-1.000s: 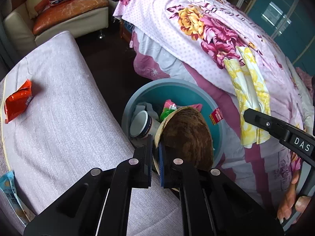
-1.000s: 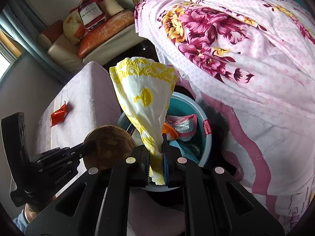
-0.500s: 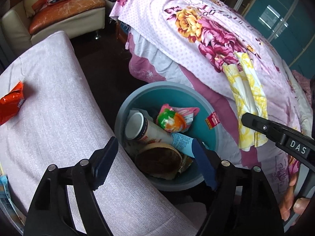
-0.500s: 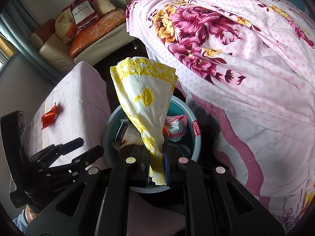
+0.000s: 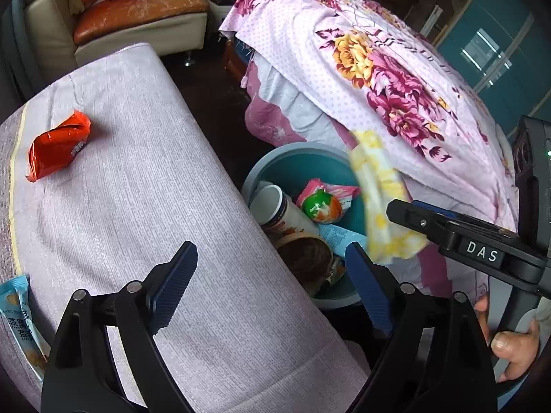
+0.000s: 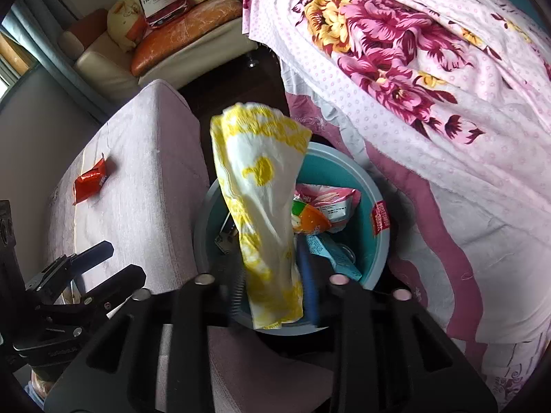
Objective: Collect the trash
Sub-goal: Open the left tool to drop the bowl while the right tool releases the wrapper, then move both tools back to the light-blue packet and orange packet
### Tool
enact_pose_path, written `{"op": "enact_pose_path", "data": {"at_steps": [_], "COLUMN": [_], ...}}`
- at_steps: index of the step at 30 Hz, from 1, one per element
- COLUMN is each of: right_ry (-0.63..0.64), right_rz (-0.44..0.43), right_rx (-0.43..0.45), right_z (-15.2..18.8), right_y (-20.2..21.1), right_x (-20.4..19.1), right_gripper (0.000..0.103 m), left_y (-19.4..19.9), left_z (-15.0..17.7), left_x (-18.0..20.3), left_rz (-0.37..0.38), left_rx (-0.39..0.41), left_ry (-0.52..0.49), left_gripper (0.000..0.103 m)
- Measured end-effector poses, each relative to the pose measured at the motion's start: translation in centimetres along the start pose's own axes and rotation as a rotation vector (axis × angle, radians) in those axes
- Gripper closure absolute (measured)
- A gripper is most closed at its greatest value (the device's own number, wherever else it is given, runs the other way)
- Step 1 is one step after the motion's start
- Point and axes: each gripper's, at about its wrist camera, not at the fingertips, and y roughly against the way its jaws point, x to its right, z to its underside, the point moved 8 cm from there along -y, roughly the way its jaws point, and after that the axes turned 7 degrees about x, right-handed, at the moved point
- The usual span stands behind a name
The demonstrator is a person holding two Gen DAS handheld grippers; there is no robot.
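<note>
Two wrappers on cushion; one bin — one napkin above.

A lived-in home bedroom: a bed under a pink floral quilt, a worn cream sofa piled with cushions at the far wall, teal cabinet doors beside the bed.
</note>
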Motion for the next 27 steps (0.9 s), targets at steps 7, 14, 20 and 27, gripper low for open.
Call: {"op": "enact_pose_path", "data": {"at_steps": [7, 14, 20, 27], "right_ry": [-0.004, -0.033, -0.003, 0.045], "right_rz": [0.012, 0.017, 0.015, 0.005], "right_rx": [-0.014, -0.035, -0.062, -0.053], "right_z": [0.6, 0.9, 1.8, 2.5], "right_y": [-0.4, 0.0, 0.3, 1.1], "right_x": [-0.6, -0.8, -2.1, -4.7], "right_gripper": [0.040, 0.027, 0.027, 0.027], "left_y": [0.6, 1.2, 2.4, 4.3], "left_z": [0.8, 1.8, 2.5, 3.0], "left_x": [-1.0, -1.8, -2.8, -4.7], "left_rz": [0.002, 0.000, -0.018, -0.034], "left_rx": [-0.006, -0.016, -0.011, 0.012], "left_ry": [0.014, 0.036, 0.045, 0.071], "left_gripper": [0.013, 0.013, 0.012, 0.012]}}
